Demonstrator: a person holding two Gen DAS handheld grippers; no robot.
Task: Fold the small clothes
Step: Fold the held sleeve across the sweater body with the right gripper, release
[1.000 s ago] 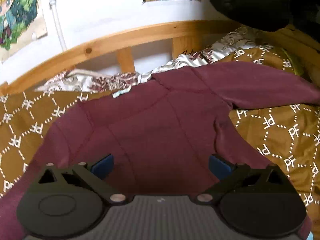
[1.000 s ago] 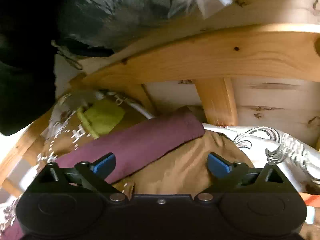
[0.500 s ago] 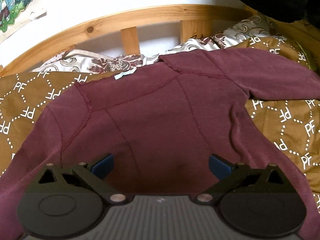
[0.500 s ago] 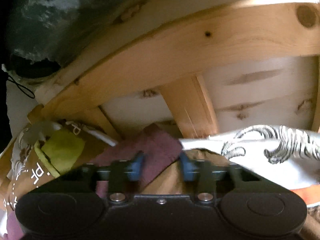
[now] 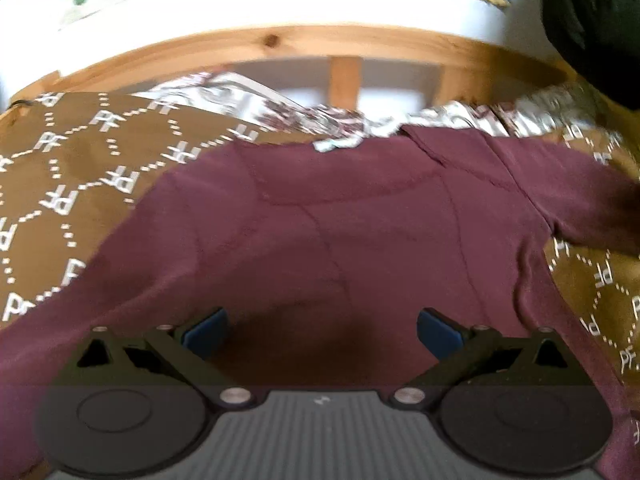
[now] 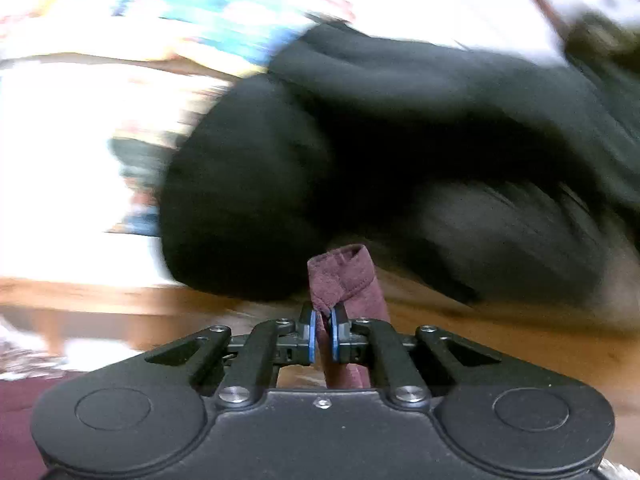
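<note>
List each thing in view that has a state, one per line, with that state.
maroon top: spread flat on the patterned bedspread, not yet folded.
sleeve cuff: pinched between the right gripper's pads, lifted.
right gripper: shut on the cuff.
left gripper: open over the top's body, holding nothing.

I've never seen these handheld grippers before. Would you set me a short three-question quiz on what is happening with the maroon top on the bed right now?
1. True or false: the right gripper is shut on the cuff of the maroon top.
2. The left gripper is: A) clamped on the collar, B) open above the top's body, C) holding a pillow.
3. Fill in: the top lies on a brown bedspread printed with the white letters ____.

Key: 1 true; 2 B; 3 PF.
</note>
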